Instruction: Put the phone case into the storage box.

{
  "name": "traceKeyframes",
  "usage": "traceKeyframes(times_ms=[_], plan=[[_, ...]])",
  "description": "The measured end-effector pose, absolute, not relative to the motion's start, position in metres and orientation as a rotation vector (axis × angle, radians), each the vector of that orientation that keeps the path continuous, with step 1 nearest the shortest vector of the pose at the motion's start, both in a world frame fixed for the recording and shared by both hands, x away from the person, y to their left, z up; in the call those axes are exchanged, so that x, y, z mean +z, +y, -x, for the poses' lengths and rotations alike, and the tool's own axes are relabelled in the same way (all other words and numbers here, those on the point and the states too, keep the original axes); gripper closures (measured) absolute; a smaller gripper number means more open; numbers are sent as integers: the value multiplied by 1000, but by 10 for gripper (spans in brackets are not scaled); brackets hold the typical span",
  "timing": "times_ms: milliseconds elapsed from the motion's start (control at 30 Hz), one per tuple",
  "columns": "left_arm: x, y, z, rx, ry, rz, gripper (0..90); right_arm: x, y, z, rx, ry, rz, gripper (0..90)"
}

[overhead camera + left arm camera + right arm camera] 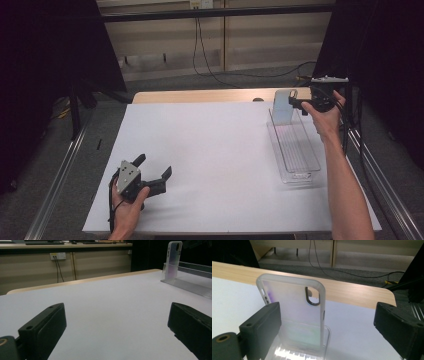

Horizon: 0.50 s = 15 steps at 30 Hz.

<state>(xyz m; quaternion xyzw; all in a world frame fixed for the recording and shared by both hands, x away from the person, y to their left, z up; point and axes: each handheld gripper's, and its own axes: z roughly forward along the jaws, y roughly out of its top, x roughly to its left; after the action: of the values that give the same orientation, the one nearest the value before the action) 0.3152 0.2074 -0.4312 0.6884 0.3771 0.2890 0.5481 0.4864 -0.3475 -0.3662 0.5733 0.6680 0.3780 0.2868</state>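
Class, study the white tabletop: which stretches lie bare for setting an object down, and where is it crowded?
Bare: the wide white table between the left gripper near the front-left corner and the clear tray along the right side. Crowded: the tray's far end, where a phone case stands upright with the right gripper open beside it.

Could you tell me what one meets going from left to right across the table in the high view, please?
left gripper, jaws apart, low on the white table → phone case, upright at the far end of the clear tray → right gripper, just right of the case.
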Motion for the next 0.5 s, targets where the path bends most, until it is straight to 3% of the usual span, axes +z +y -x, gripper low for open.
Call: traceKeyframes(times_ms=[233,433,500], plan=[[-431,207,-316,679,887,-1634,20,-368,-345,-482,1055,1761,-1530,69],[-430,209,-312,681,885,-1626,20,-373,-344,-477,1047,1733,-1525,129],[-430,210,-312,682,884,-1623,20,-373,-344,-474,1071,1727,-1520,106]])
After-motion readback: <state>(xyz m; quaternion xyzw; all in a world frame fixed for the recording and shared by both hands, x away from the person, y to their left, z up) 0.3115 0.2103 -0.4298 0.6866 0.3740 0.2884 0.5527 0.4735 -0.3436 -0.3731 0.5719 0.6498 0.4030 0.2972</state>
